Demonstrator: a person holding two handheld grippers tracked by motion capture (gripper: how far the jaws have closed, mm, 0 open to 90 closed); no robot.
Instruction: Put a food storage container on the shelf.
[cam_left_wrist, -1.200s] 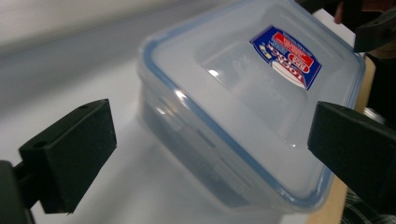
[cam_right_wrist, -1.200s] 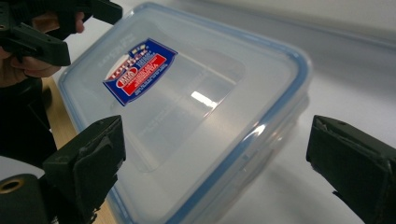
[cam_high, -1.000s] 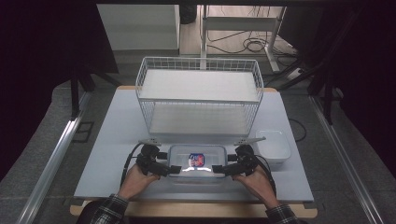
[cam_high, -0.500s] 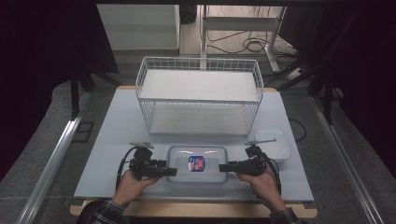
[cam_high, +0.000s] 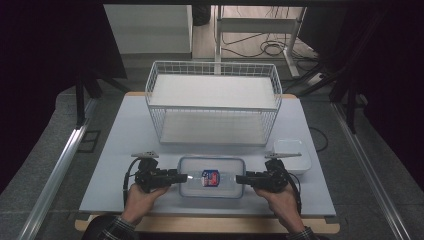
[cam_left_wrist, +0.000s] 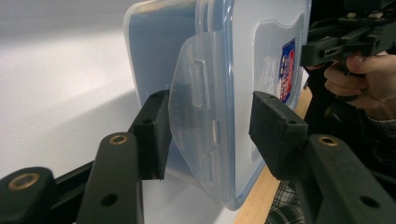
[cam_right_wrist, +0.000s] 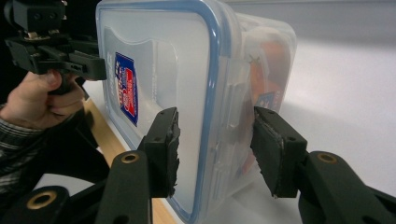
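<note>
The lidded plastic container (cam_high: 212, 176) sits at the counter's near edge, each end straddled by the left gripper (cam_high: 176, 177) and right gripper (cam_high: 244, 179), whose jaws have just been closing toward its latches, not yet lifted.

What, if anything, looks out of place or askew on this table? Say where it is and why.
Little stands out. The clear lidded container lies square to the table edge, and both grippers have just been closing on its ends. One oddity: in the left gripper view its side latch flap stands swung out from the wall, apparently unlatched.
</note>
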